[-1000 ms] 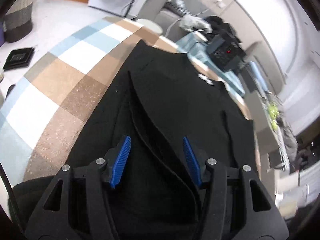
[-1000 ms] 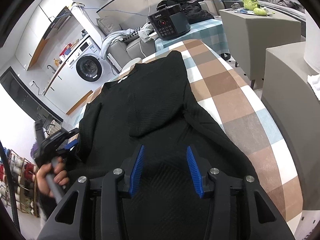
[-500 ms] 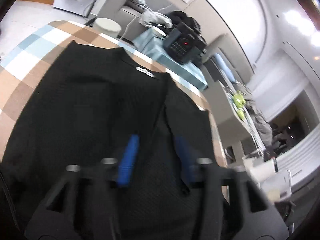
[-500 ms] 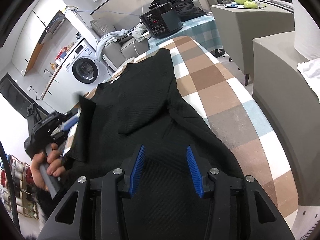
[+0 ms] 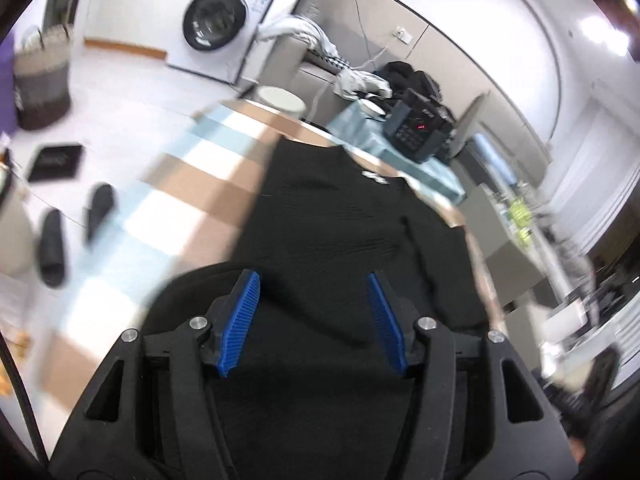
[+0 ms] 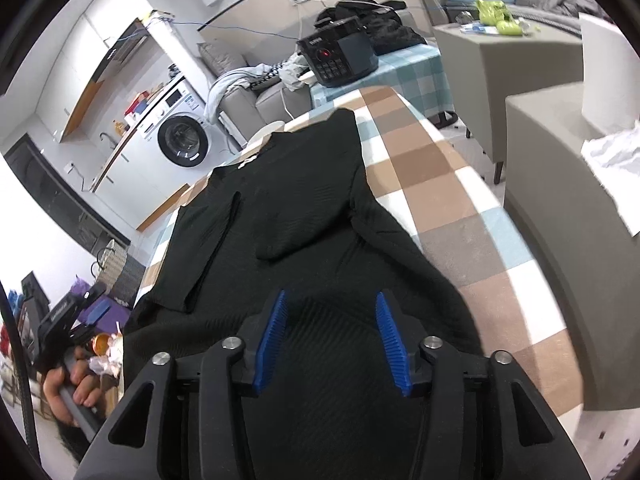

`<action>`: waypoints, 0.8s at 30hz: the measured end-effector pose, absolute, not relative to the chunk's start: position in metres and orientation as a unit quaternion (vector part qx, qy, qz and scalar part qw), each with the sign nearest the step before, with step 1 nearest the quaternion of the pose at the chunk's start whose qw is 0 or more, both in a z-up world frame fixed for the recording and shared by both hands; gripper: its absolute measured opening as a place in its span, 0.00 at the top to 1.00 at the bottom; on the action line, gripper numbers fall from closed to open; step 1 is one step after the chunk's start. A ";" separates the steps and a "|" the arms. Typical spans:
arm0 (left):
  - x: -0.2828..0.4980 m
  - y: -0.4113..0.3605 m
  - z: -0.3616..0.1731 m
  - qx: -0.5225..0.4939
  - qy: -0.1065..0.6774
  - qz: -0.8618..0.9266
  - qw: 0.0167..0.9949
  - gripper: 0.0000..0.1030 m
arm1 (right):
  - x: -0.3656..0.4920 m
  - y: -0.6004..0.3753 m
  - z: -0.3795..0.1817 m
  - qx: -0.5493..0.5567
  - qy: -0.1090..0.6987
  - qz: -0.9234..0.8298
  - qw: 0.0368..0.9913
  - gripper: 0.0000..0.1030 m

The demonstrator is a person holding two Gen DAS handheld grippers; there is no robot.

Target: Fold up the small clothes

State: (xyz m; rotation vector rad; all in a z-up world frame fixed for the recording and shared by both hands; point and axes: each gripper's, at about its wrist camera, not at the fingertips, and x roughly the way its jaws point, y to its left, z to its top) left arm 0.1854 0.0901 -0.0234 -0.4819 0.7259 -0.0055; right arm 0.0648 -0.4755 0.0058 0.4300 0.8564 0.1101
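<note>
A black knit top [image 5: 328, 216] [image 6: 300, 200] lies flat on a table with a brown, white and blue checked cloth [image 5: 172, 184] [image 6: 440, 184], collar at the far end. One sleeve [image 6: 208, 248] lies folded over the body. My left gripper [image 5: 313, 280] hovers above the near part of the top, jaws opening, nothing between the pads. In the right wrist view the left gripper [image 6: 96, 300] sits off the table's left edge in a hand [image 6: 68, 384]. My right gripper [image 6: 331, 296] stands over the hem, jaws opening, cloth below them and not pinched.
A washing machine [image 5: 216, 24] [image 6: 180, 140] stands at the back. A black appliance [image 5: 420, 128] [image 6: 340, 56] sits on a small checked table beyond the collar. Slippers [image 5: 52, 248] and a basket [image 5: 40, 80] are on the floor at left. Grey furniture [image 6: 560, 240] stands close at the right.
The left gripper carried the sleeve across onto the body, let it go and pulled back up and to the left. Both grippers' jaws stand wider. The right gripper barely shifted.
</note>
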 end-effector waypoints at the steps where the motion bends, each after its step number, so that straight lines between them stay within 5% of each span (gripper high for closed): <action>1: 0.172 0.096 -0.020 -0.225 0.349 0.002 0.910 0.38 | 0.060 -0.478 0.010 0.202 0.406 0.055 0.889 0.49; 6: 0.105 0.127 -0.014 -0.192 0.347 0.043 0.917 0.23 | 0.030 -0.497 0.029 0.165 0.390 0.040 0.905 0.36; 15: 0.035 0.152 -0.065 -0.182 0.397 0.076 0.896 0.22 | -0.009 -0.521 -0.002 0.158 0.421 0.026 0.893 0.36; 24: 0.046 0.121 -0.103 -0.159 0.433 0.064 0.885 0.22 | -0.018 -0.517 -0.042 0.147 0.449 0.034 0.880 0.36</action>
